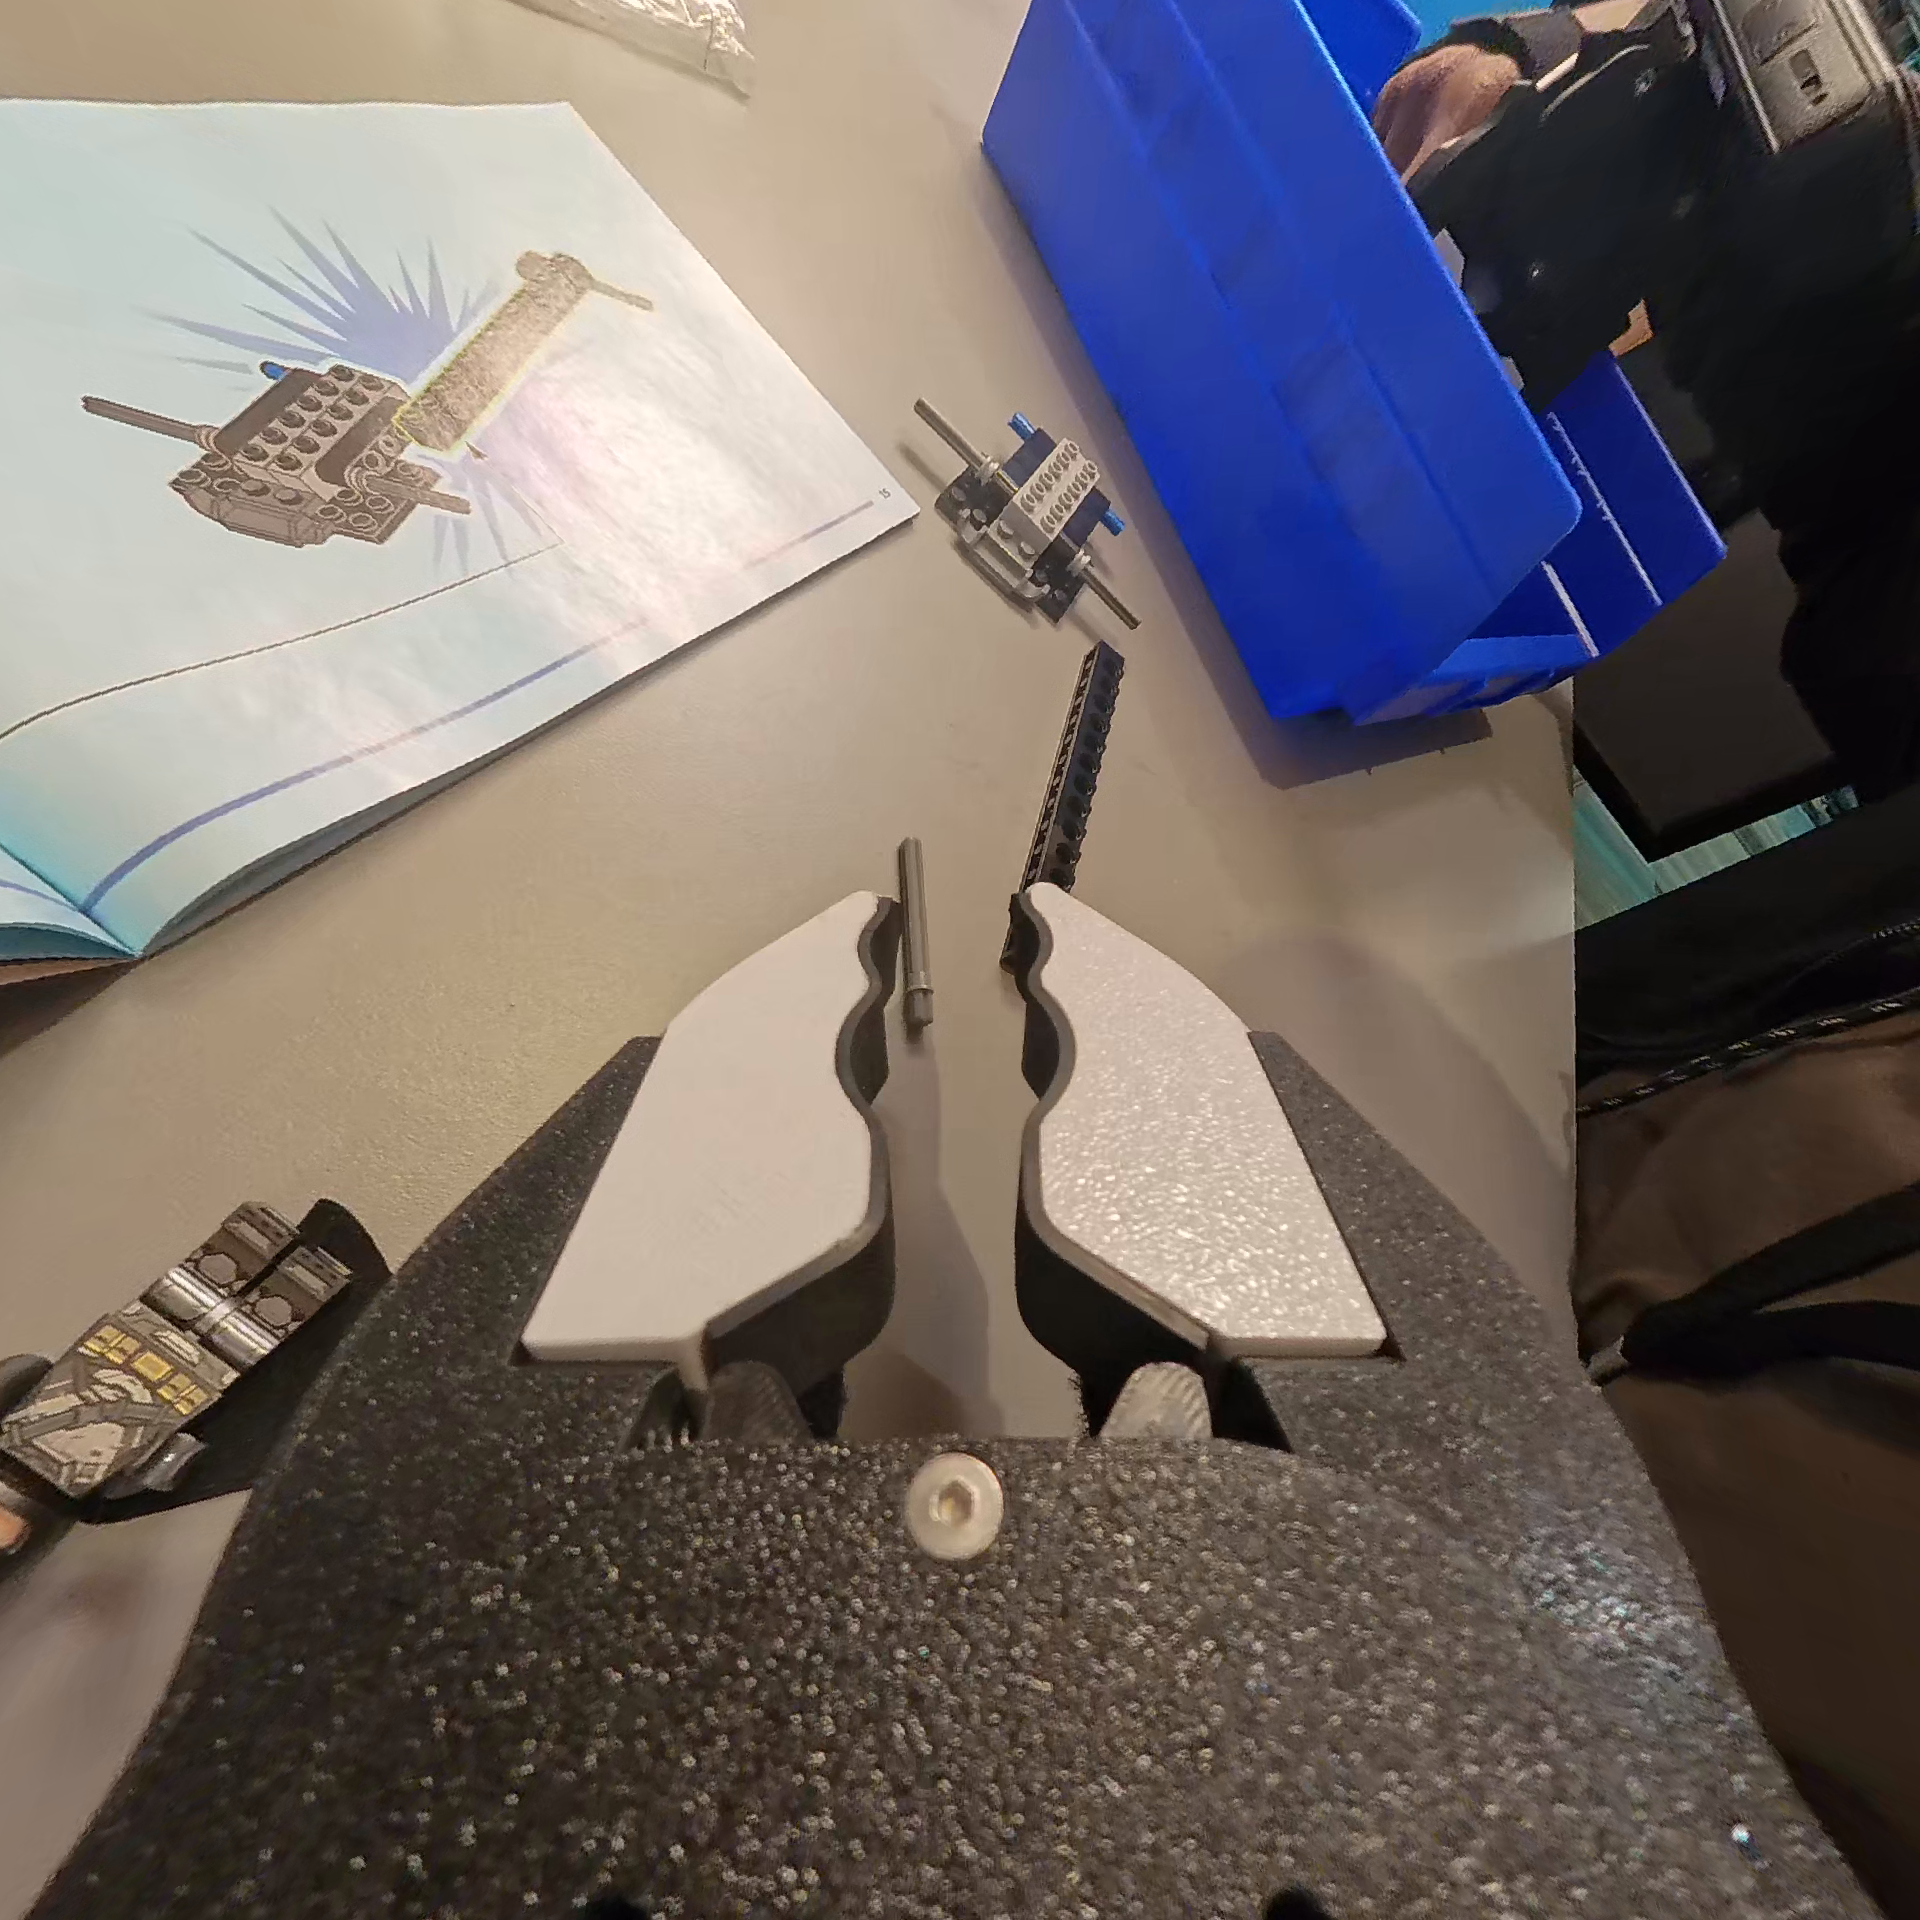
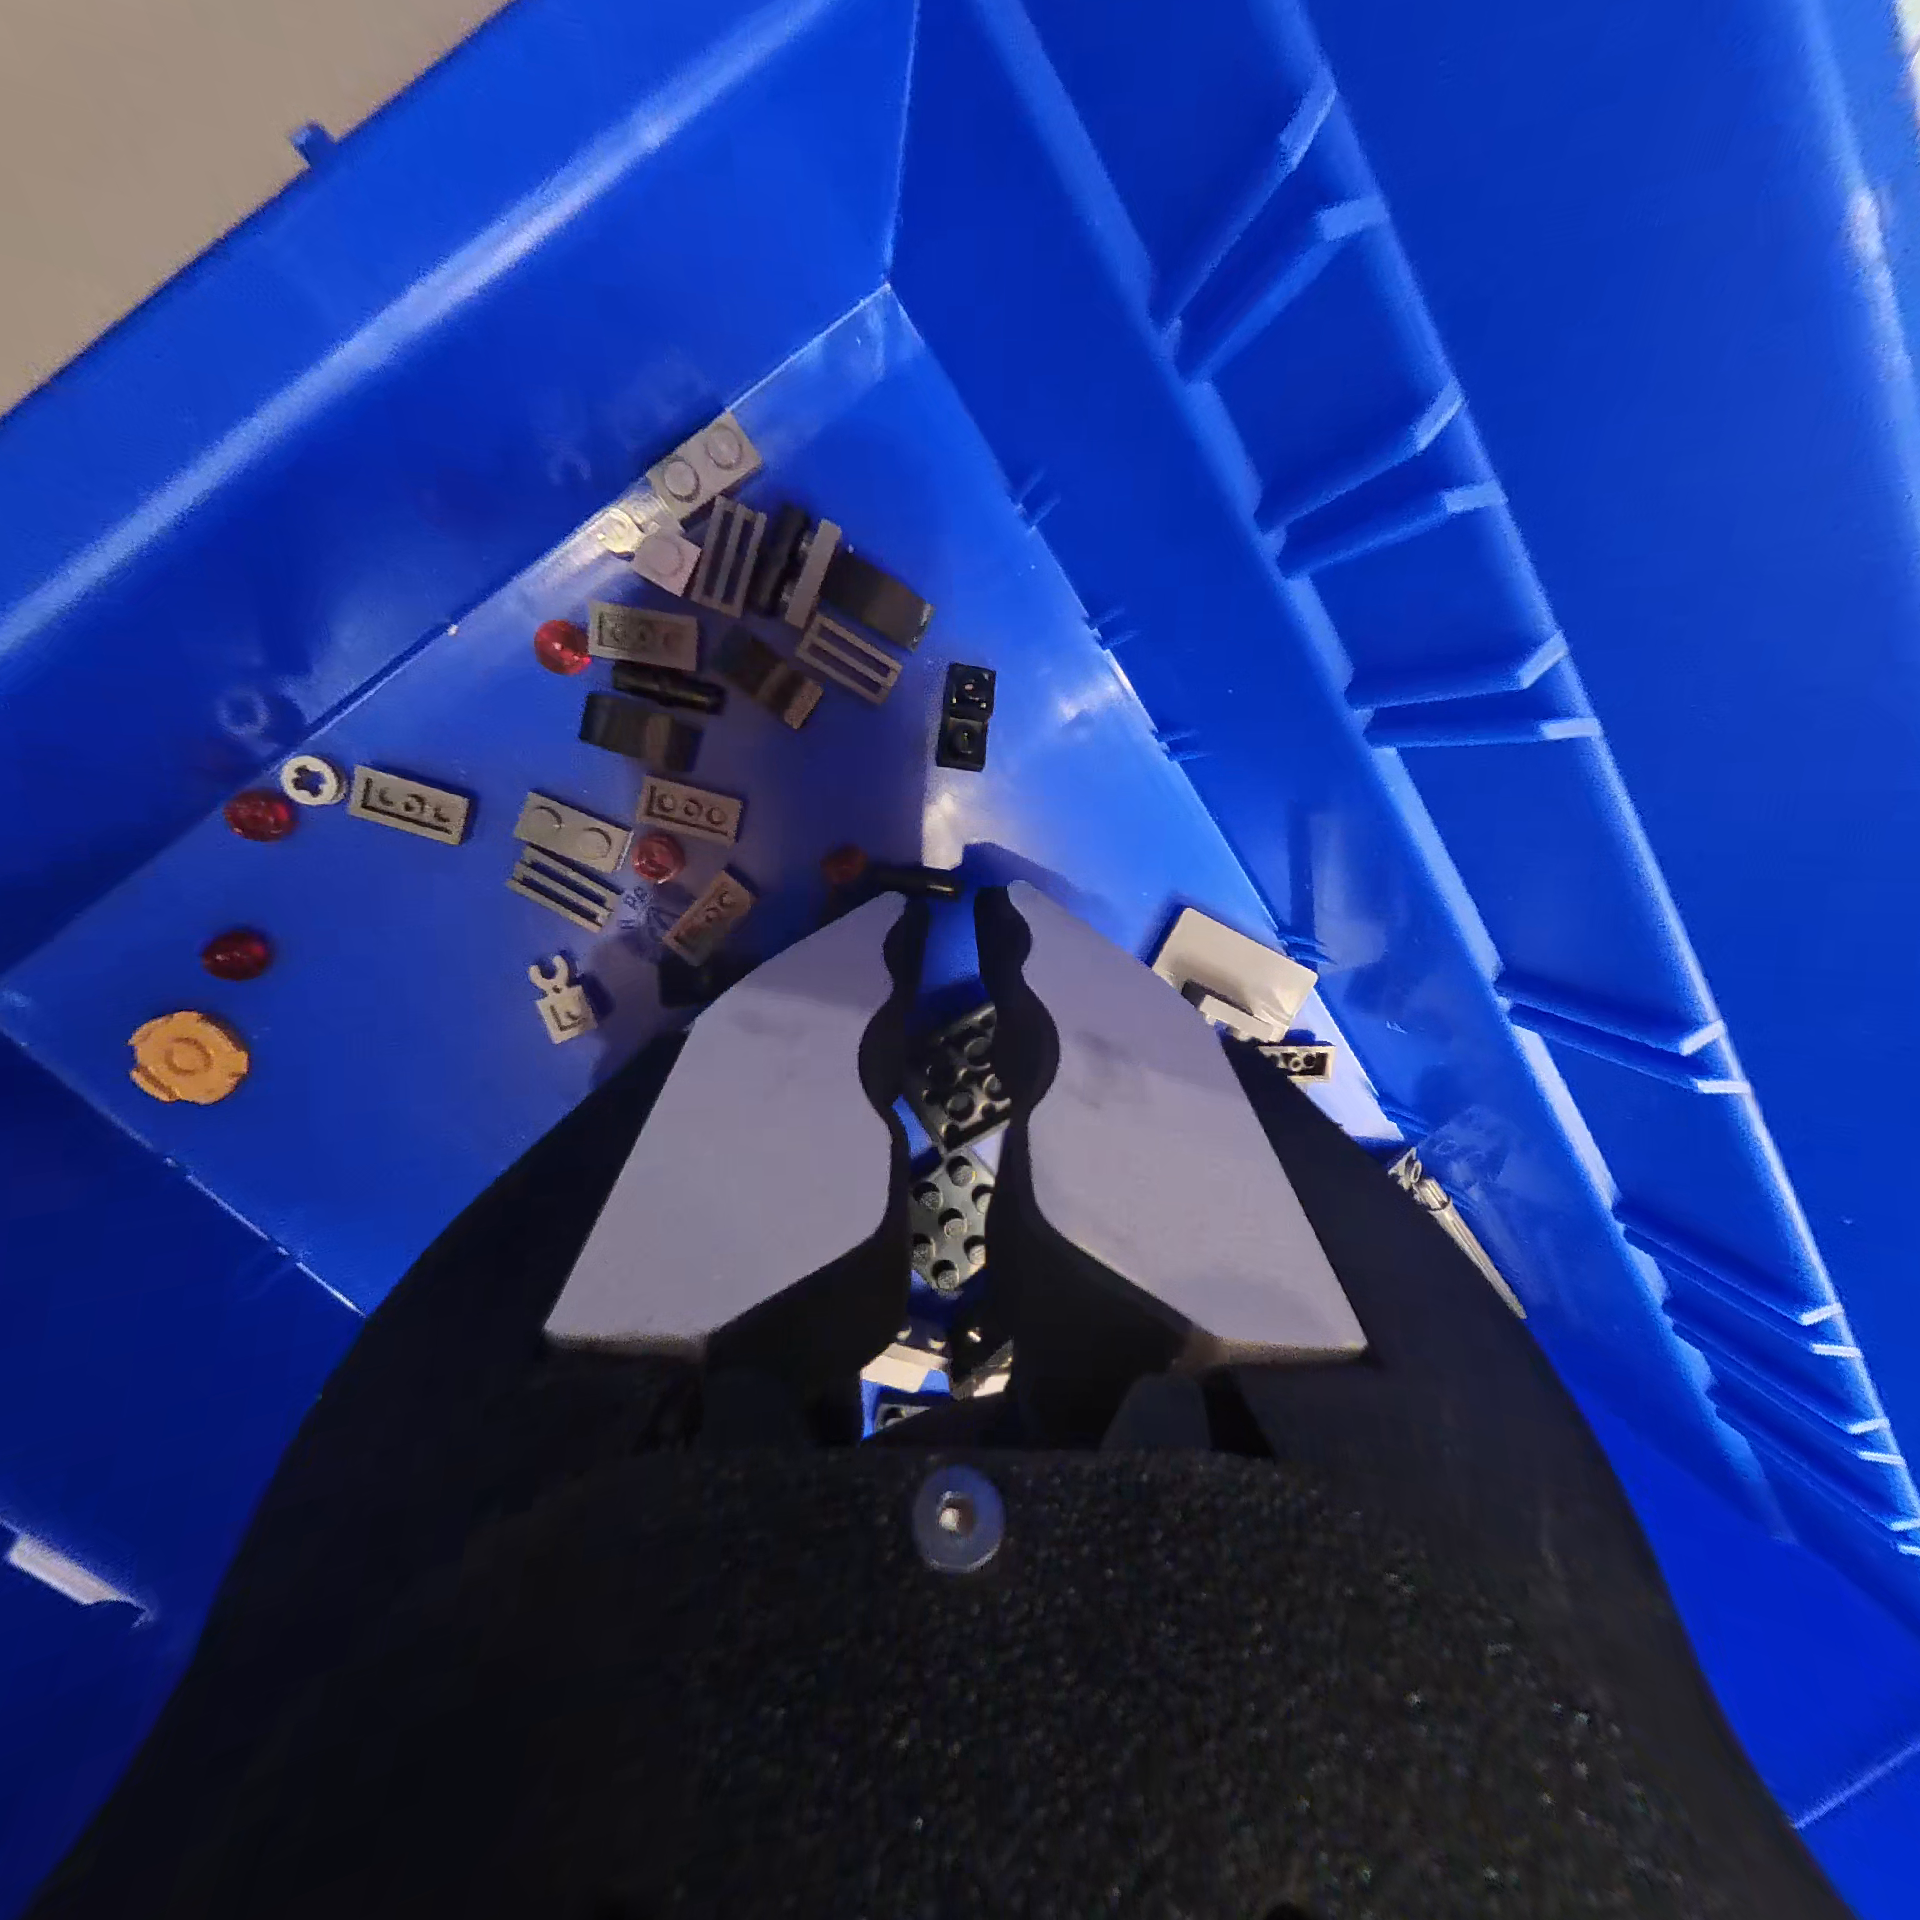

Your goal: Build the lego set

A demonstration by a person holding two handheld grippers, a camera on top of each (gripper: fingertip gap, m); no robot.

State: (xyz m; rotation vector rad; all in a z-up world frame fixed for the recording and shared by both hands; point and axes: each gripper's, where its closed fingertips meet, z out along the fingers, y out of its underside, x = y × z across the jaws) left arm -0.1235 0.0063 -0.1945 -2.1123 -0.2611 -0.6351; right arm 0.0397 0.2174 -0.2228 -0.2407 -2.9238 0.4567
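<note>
My left gripper point(image 1: 954, 904) is open just above the beige table point(image 1: 623, 987). A dark grey axle pin point(image 1: 914, 935) lies on the table between its fingers, close to the left pad, and is not gripped. A long black beam with holes point(image 1: 1086, 758) lies beyond the right fingertip, which covers its near end. My right gripper point(image 2: 951, 904) is inside the blue bin point(image 2: 436, 395), low over its floor, with the jaws slightly apart and nothing between the tips. A small black pin point(image 2: 920, 883) lies just past its left fingertip. Black studded plates point(image 2: 961, 1070) lie on the bin floor under the fingers.
An open instruction booklet point(image 1: 364, 499) lies at the left. A small grey, black and blue assembly with axles point(image 1: 1029, 520) sits beside the blue bin point(image 1: 1299, 364). A printed dark piece point(image 1: 156, 1351) lies at the lower left. The bin holds grey plates point(image 2: 691, 810), red studs point(image 2: 260, 816) and an orange round tile point(image 2: 187, 1055). Spacing between my two grippers at the tips: around 25 cm.
</note>
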